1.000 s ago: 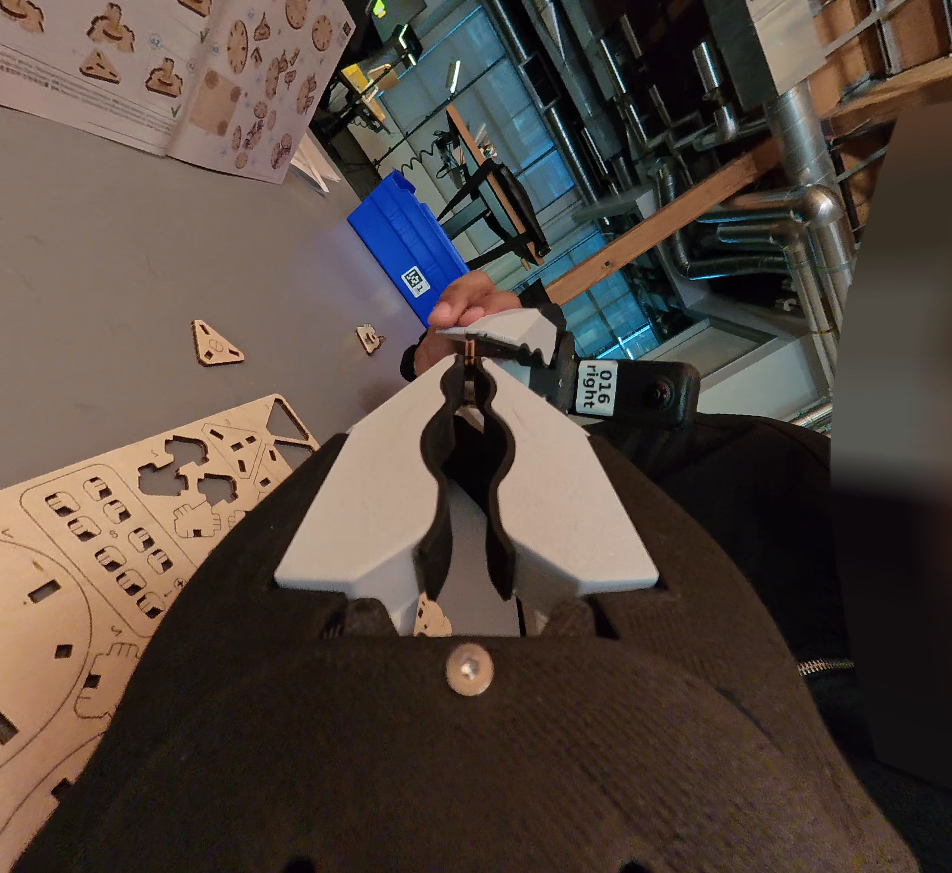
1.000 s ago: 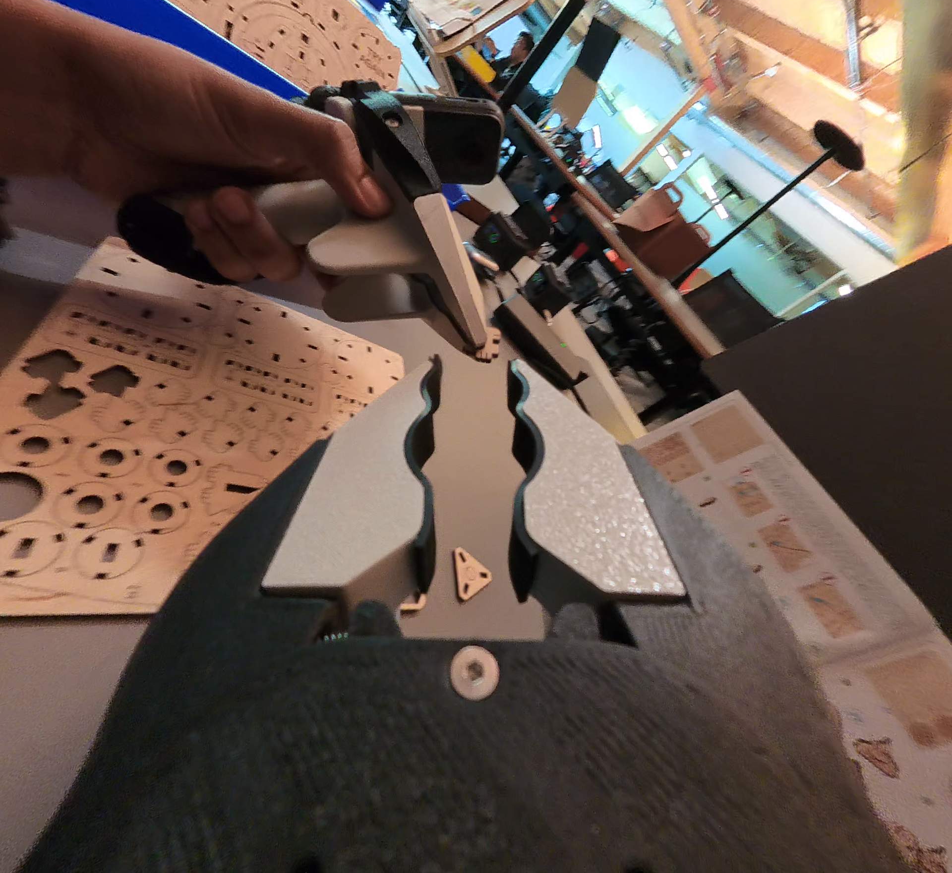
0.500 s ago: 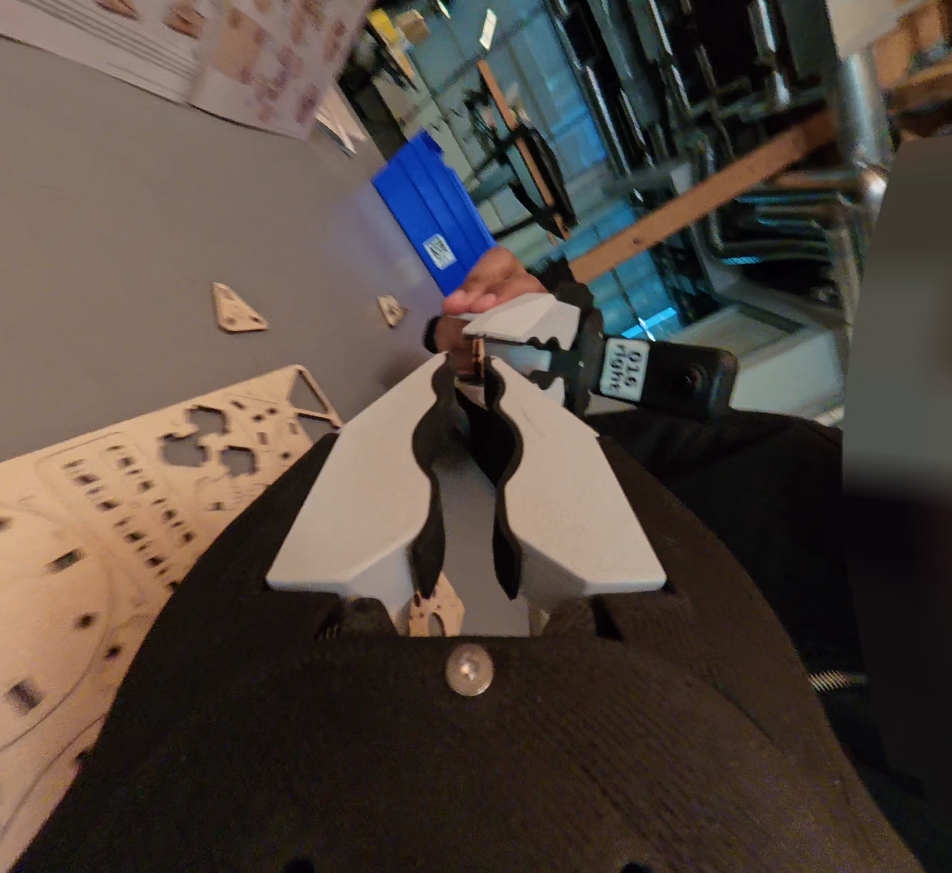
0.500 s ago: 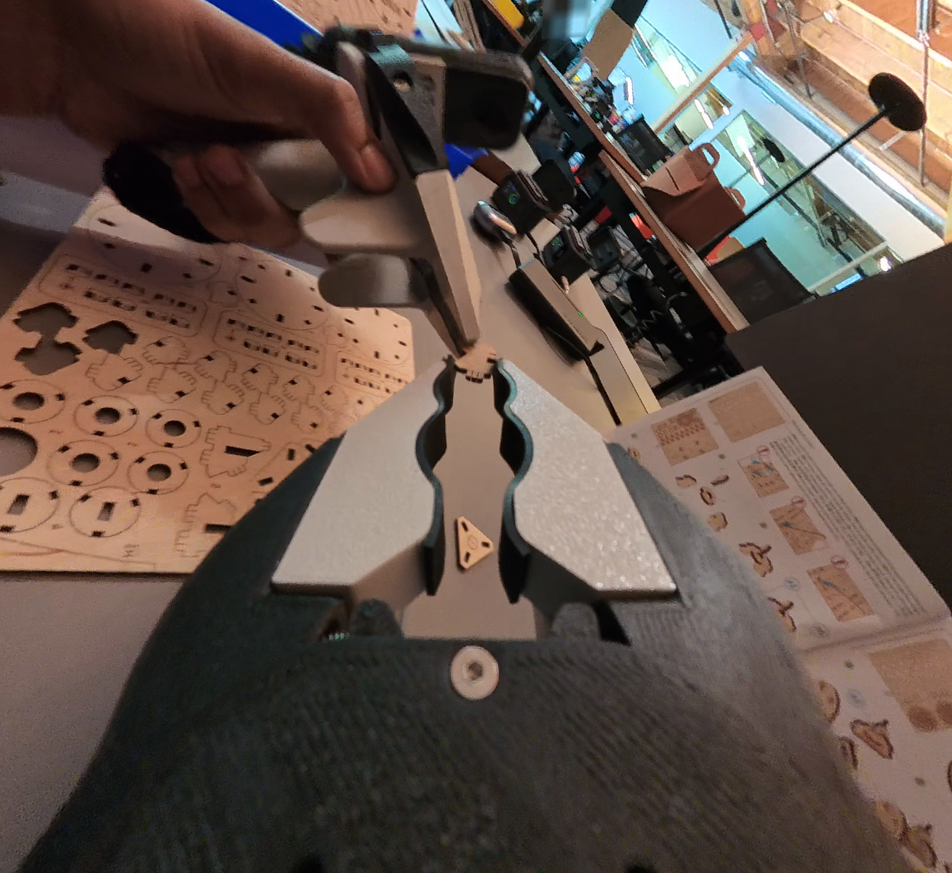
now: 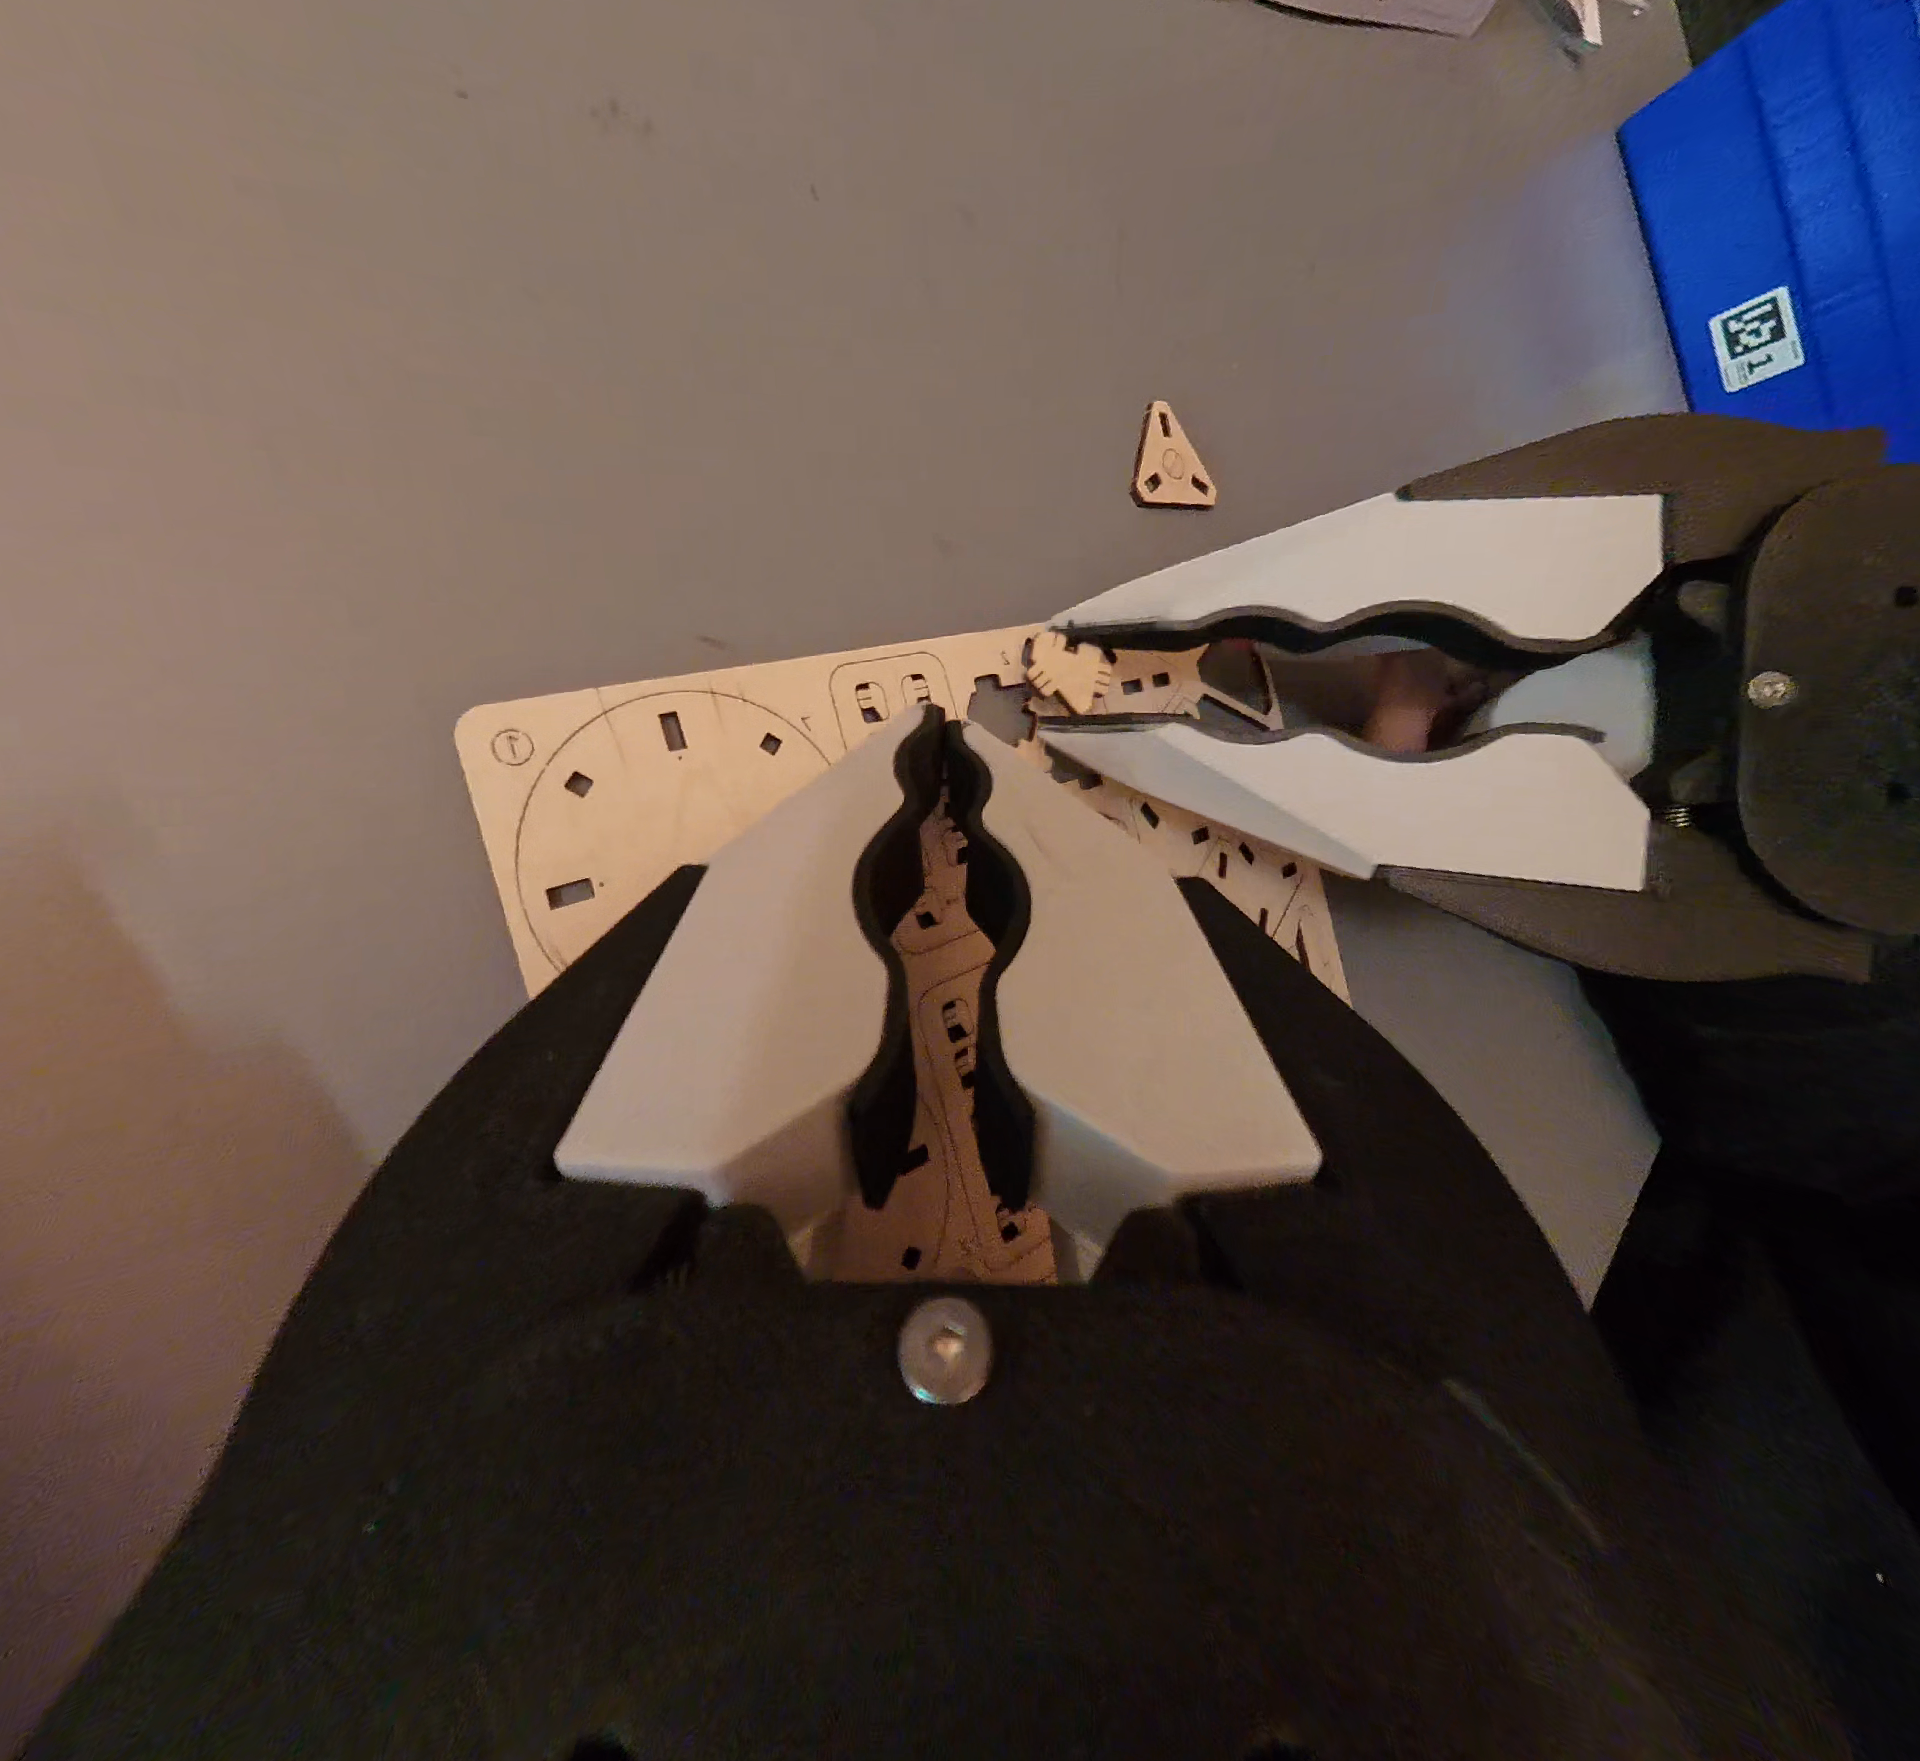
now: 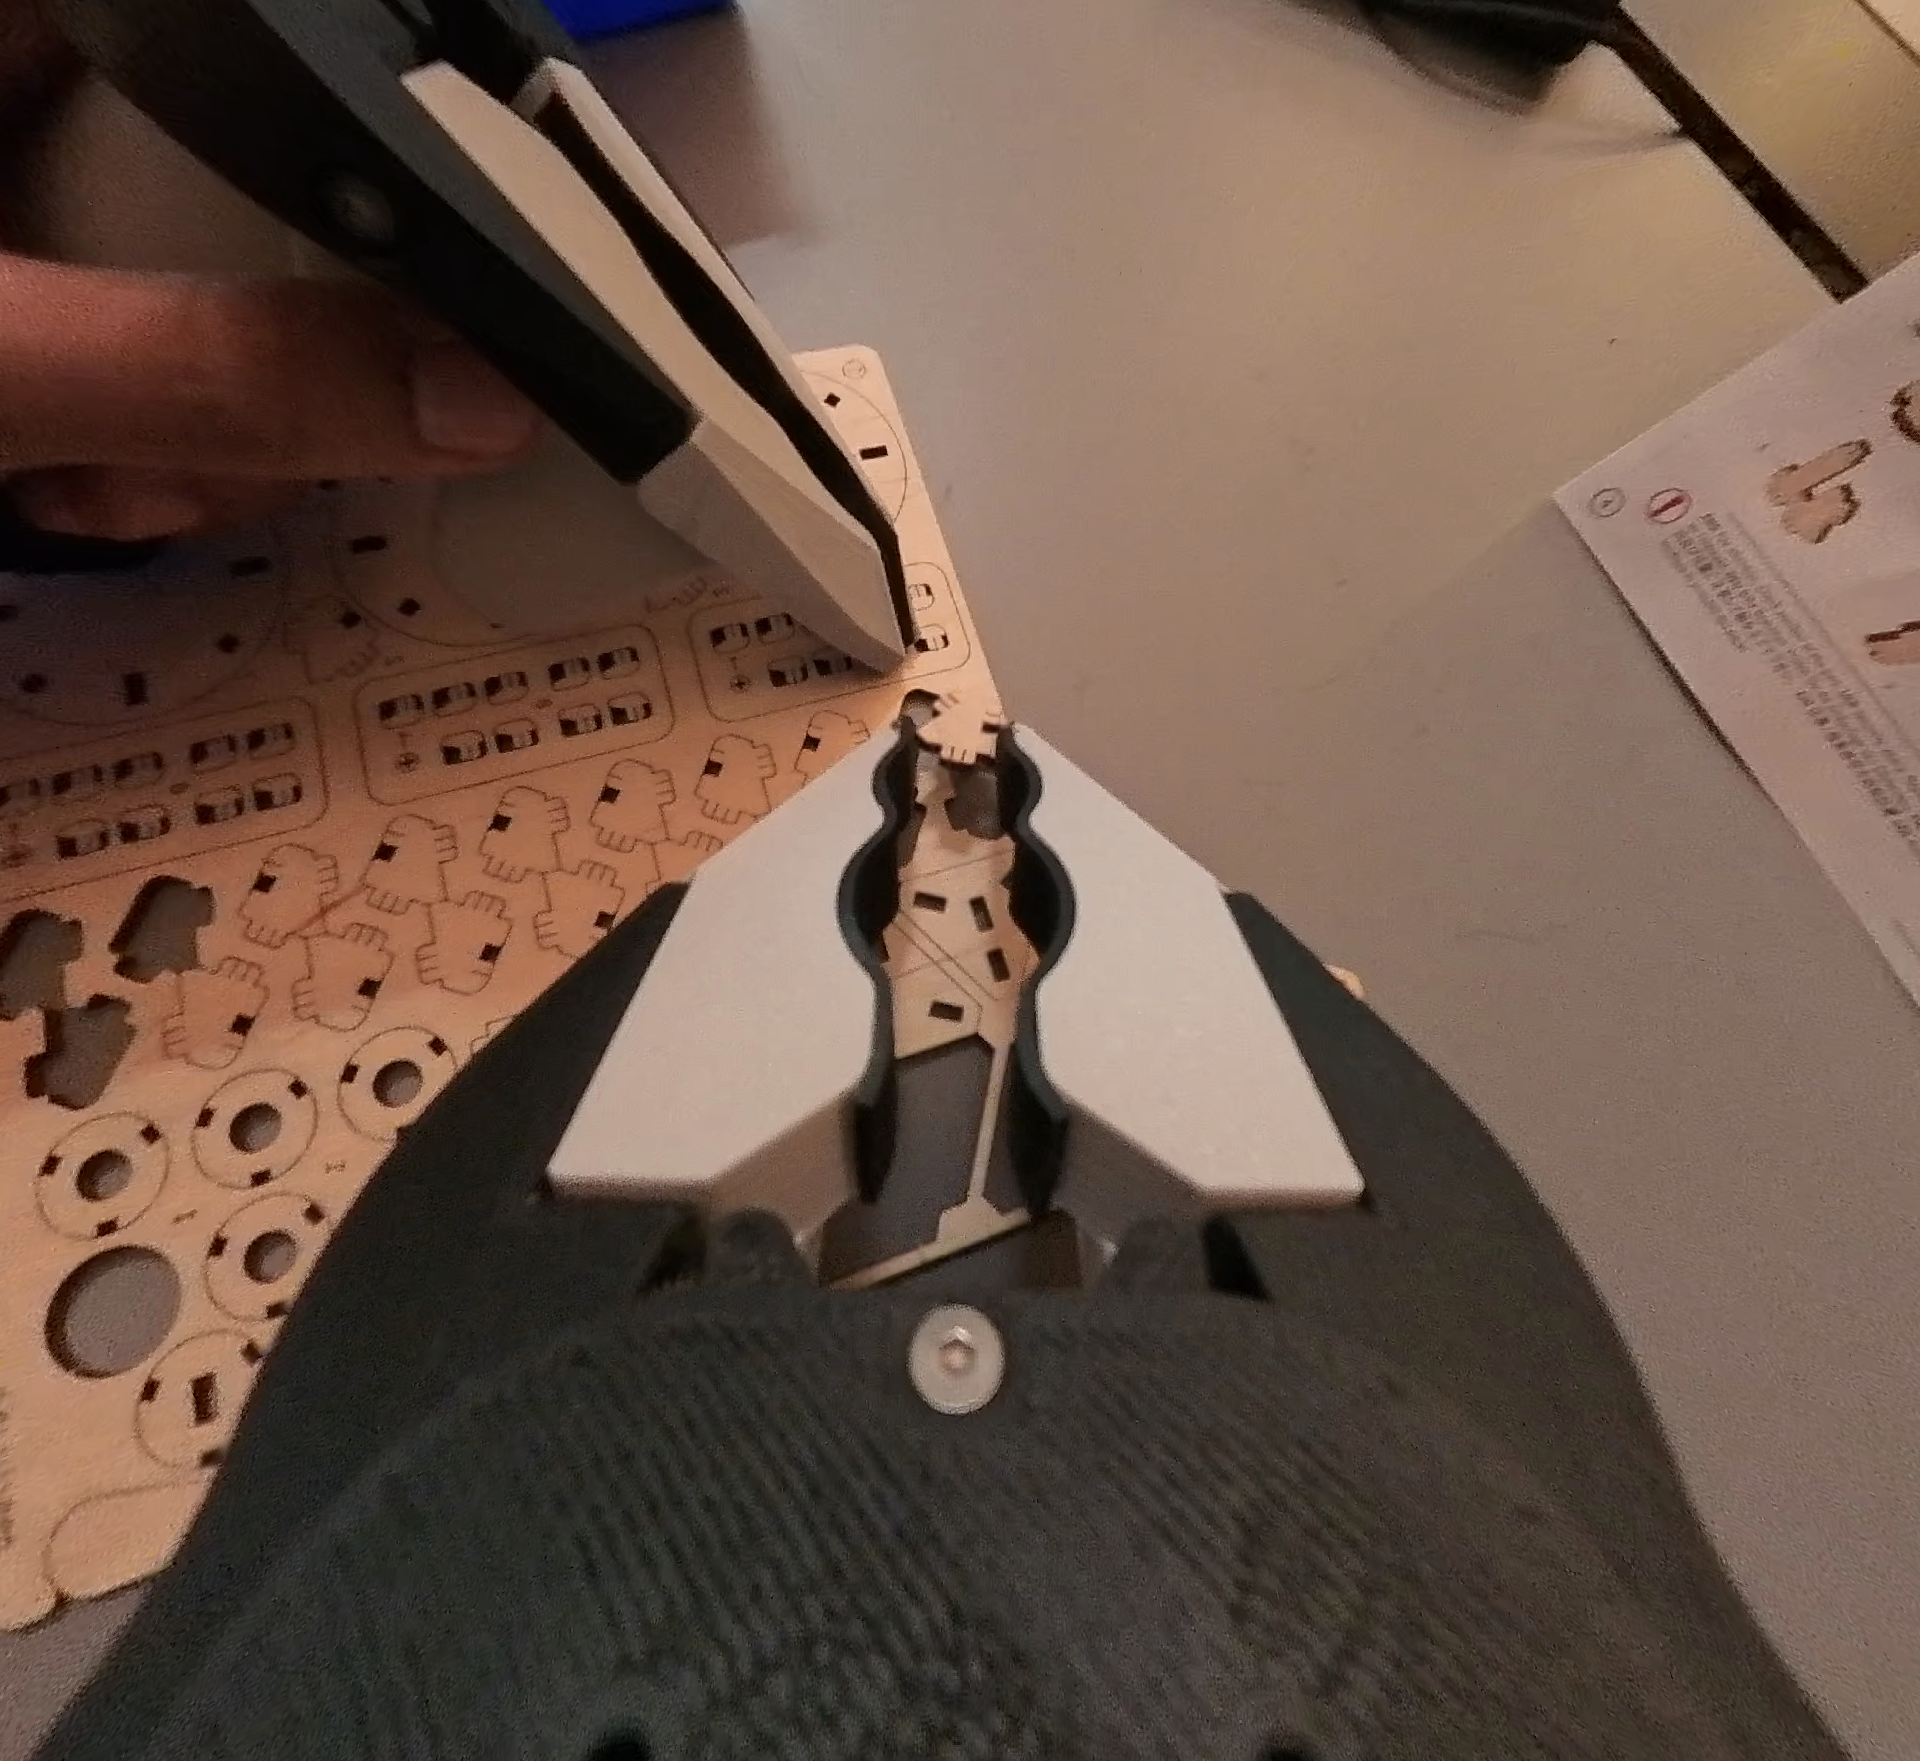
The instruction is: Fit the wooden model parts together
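We held the right gripper (image 6: 958,724) with its jaws pinched on a small notched wooden piece (image 6: 961,722), just above its cut-out hole in the laser-cut wooden sheet (image 6: 312,776) on the grey table (image 6: 1299,361). Our left gripper (image 5: 940,724) had its jaws closed on nothing, tips down at the sheet just beside that piece. A loose triangular wooden piece (image 5: 1172,472) lay nearby on the table.

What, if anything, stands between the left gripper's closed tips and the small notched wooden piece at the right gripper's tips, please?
Nothing visible stands between them. The left gripper hovers shut over the laser-cut plywood sheet; only the sheet's surface and an empty cut-out lie between it and the small notched wooden piece in the right gripper.
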